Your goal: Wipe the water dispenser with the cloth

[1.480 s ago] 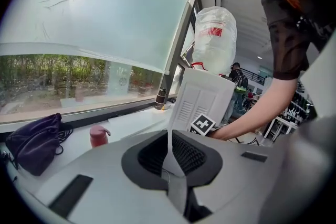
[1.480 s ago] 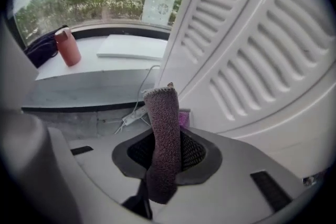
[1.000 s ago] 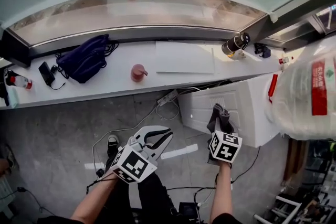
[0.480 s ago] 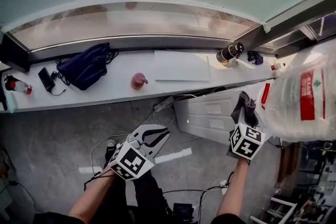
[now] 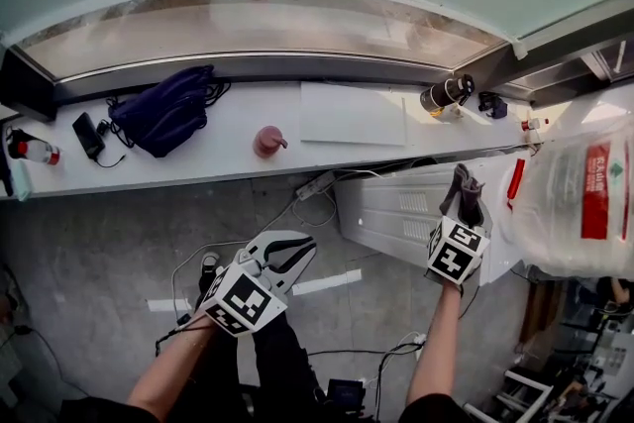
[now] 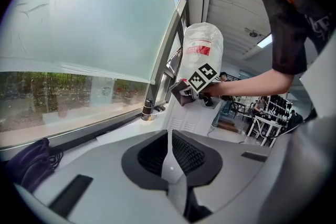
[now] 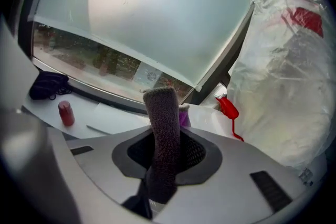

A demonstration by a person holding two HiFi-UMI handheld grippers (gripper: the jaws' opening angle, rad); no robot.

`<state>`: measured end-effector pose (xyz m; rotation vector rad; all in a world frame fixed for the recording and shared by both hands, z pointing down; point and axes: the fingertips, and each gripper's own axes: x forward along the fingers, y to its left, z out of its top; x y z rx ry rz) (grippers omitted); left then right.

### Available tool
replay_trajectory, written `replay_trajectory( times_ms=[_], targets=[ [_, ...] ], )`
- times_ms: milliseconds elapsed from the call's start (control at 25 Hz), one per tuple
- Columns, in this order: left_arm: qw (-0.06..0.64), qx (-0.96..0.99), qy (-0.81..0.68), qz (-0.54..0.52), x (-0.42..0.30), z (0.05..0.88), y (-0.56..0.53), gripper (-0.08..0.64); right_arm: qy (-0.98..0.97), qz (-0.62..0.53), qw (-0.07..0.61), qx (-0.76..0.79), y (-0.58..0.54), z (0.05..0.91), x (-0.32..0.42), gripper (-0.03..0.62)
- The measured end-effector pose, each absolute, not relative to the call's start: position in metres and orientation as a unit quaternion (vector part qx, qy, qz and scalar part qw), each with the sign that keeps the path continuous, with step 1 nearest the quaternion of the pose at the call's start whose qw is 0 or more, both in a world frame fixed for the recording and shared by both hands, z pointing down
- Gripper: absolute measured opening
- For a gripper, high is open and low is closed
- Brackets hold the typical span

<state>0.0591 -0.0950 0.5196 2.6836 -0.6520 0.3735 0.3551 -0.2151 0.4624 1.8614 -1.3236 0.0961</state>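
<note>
The right gripper [image 5: 463,205] is clamped on a dark grey fuzzy cloth [image 7: 161,128], whose long strip runs straight out ahead of its jaws. The white boxy water dispenser [image 5: 391,213] lies just ahead of and below the cloth's tip, and its plastic-wrapped clear bottle [image 7: 283,71] stands to the jaws' right. The left gripper [image 6: 169,159], jaws pressed together on nothing, sits well apart from the dispenser, so the right one looks far better placed to wipe.

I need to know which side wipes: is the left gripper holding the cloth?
No, the left gripper is shut with nothing between its jaws, while the cloth is clamped in the right gripper.
</note>
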Motion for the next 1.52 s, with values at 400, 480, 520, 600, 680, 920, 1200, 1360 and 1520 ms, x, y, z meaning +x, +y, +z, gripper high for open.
replay_trajectory(
  times_ms=[400,480,520,600,680,920,1200,1360,1520],
  targets=[
    [0.19,0.943,-0.235,0.141,0.064,0.54,-0.103,0.032,-0.517,0.151,0.421,0.729,-0.208,0.573,0.364,0.101],
    [0.193,0.941,-0.239,0.142,0.064,0.546,-0.105,0.032,-0.512,0.173,0.422,0.728,-0.205,0.597,0.368,0.101],
    [0.194,0.94,-0.242,0.143,0.064,0.549,-0.106,0.034,-0.508,0.182,0.424,0.727,-0.204,0.609,0.369,0.101],
    [0.197,0.937,-0.248,0.147,0.062,0.556,-0.108,0.034,-0.5,0.201,0.429,0.725,-0.202,0.632,0.371,0.101],
    [0.199,0.934,-0.255,0.149,0.06,0.563,-0.11,0.034,-0.494,0.216,0.431,0.723,-0.202,0.653,0.373,0.101],
    [0.206,0.924,-0.286,0.151,0.06,0.586,-0.116,0.034,-0.486,0.252,0.441,0.712,-0.206,0.715,0.375,0.101],
    [0.217,0.909,-0.323,0.151,0.051,0.614,-0.114,0.034,-0.483,0.286,0.442,0.7,-0.211,0.78,0.375,0.1],
    [0.223,0.902,-0.338,0.151,0.049,0.632,-0.113,0.034,-0.479,0.303,0.441,0.695,-0.21,0.813,0.376,0.1],
    [0.228,0.896,-0.346,0.158,0.046,0.645,-0.104,0.034,-0.474,0.314,0.454,0.686,-0.208,0.839,0.374,0.1]
  ],
)
